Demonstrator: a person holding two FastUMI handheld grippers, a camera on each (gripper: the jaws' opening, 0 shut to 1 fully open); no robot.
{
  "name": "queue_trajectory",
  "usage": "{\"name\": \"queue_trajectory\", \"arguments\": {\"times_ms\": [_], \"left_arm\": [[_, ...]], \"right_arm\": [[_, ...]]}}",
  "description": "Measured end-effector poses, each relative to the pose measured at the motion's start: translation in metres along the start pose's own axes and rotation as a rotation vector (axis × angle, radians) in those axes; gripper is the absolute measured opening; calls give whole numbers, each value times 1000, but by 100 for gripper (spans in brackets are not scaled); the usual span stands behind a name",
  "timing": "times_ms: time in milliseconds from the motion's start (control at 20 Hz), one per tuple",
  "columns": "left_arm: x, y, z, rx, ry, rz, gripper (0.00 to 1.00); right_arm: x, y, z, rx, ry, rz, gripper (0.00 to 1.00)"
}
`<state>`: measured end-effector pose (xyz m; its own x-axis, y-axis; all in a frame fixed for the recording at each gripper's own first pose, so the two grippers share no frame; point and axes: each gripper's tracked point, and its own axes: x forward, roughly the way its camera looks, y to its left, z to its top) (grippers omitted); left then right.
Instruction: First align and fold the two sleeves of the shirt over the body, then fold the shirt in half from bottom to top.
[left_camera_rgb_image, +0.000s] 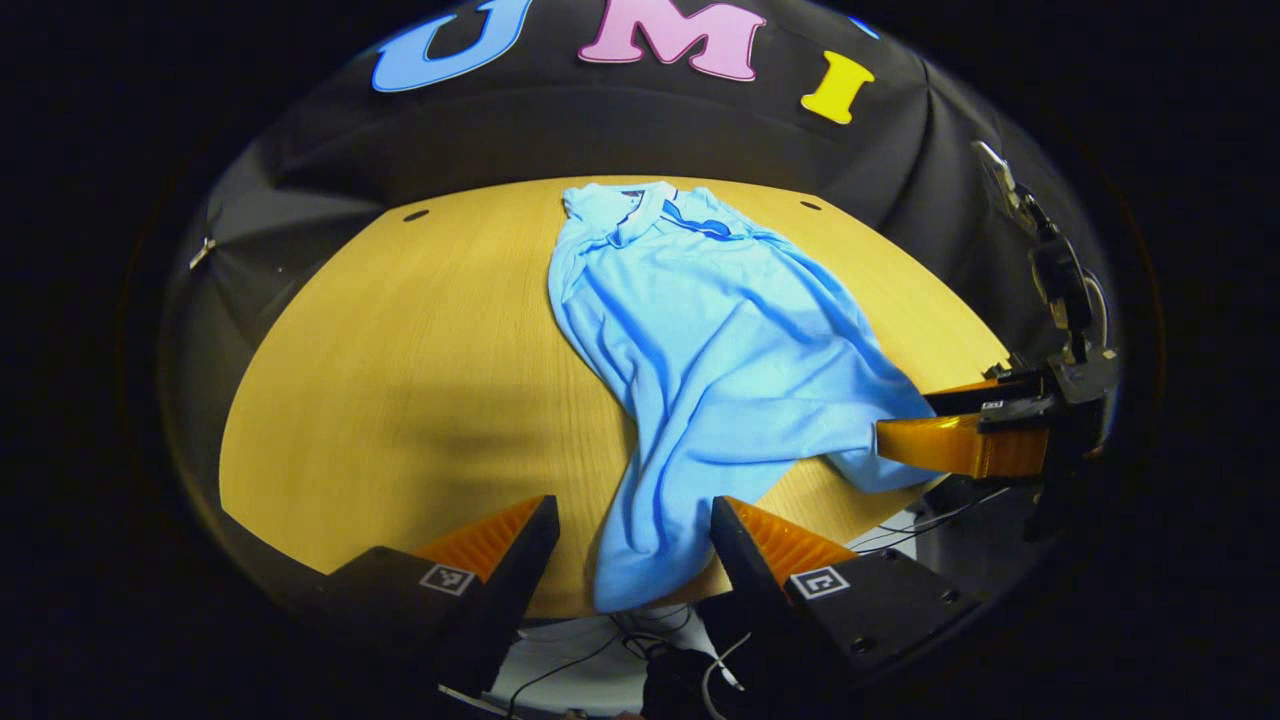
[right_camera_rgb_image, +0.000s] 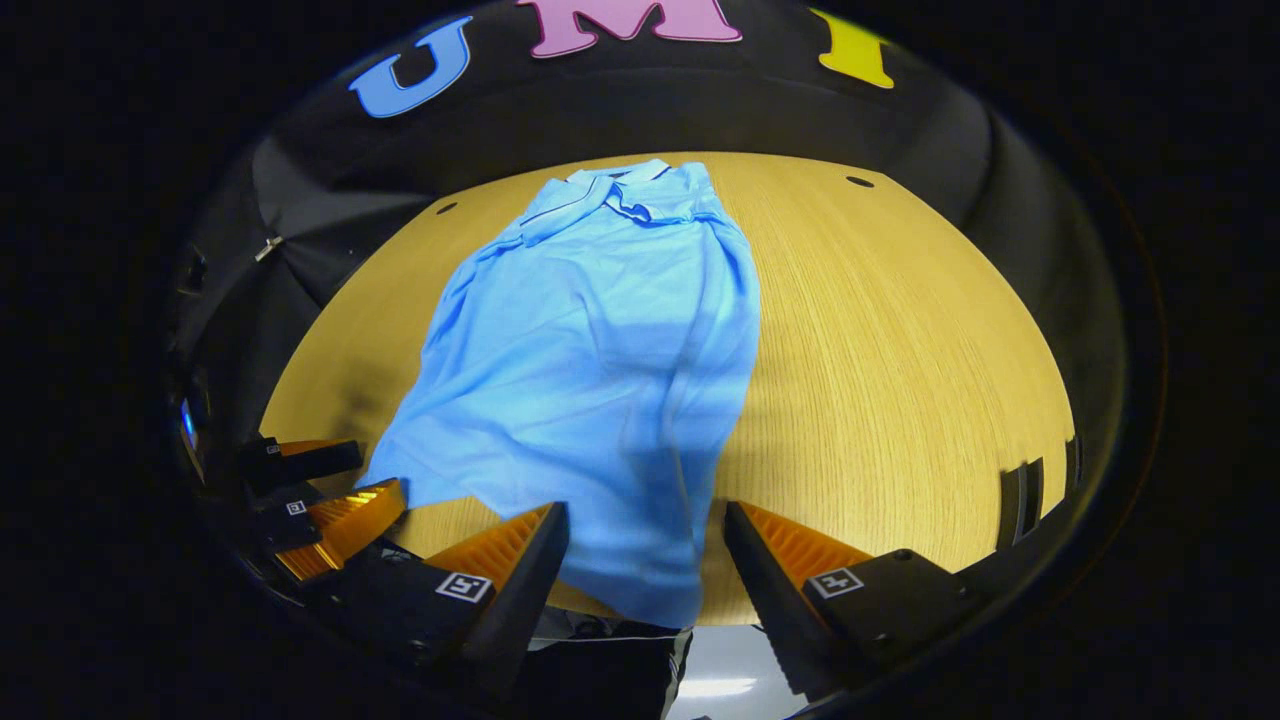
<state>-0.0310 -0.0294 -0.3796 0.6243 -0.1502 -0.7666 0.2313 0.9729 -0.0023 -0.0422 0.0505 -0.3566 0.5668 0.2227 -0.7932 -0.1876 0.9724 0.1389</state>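
Nearest the lens in the left gripper view, the left hand-held gripper (left_camera_rgb_image: 635, 530) stands wide open with nothing clasped; the lower hem corner of the light blue shirt (left_camera_rgb_image: 700, 370) hangs between its two fingers at the near edge of the tabletop (left_camera_rgb_image: 400, 380), and whether cloth touches either finger I cannot tell. Ahead of it the shirt lies rumpled with its collar (left_camera_rgb_image: 650, 210) toward the far edge; bare wood spreads to the left of this hand-held gripper, and less to the right. Farther off at right in that view, the right hand-held gripper (left_camera_rgb_image: 900, 430) reaches in from the side, its fingertips at the shirt's other hem corner. In the right gripper view, the right hand-held gripper (right_camera_rgb_image: 645, 545) is likewise spread wide, released, with the hem of the shirt (right_camera_rgb_image: 590, 360) drooping over the near tabletop (right_camera_rgb_image: 900, 360) edge between its fingers. To its right the wood lies bare out to the rim, giving wide room; to its left, low and close, sits the left hand-held gripper (right_camera_rgb_image: 340, 490) near the hem corner.
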Motion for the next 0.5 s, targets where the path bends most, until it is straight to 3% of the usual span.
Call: {"name": "queue_trajectory", "arguments": {"times_ms": [100, 250, 350, 400, 450, 500], "left_arm": [[3, -3, -4, 42, -5, 25, 98], [6, -3, -1, -4, -36, 49, 98], [7, -8, 0, -9, -49, 51, 94], [7, -11, 1, 0, -53, 46, 83], [8, -15, 0, 7, -52, 37, 78], [9, -19, 2, 10, -52, 27, 66]], "right_arm": [[2, 4, 1, -37, -19, -12, 98], [4, 5, -2, -88, -36, -55, 99], [4, 4, -4, -45, -29, -80, 98], [3, 3, -3, -33, -30, -89, 88], [5, 4, 1, -25, -31, -90, 82], [6, 3, 4, -16, -31, -92, 60]]}}
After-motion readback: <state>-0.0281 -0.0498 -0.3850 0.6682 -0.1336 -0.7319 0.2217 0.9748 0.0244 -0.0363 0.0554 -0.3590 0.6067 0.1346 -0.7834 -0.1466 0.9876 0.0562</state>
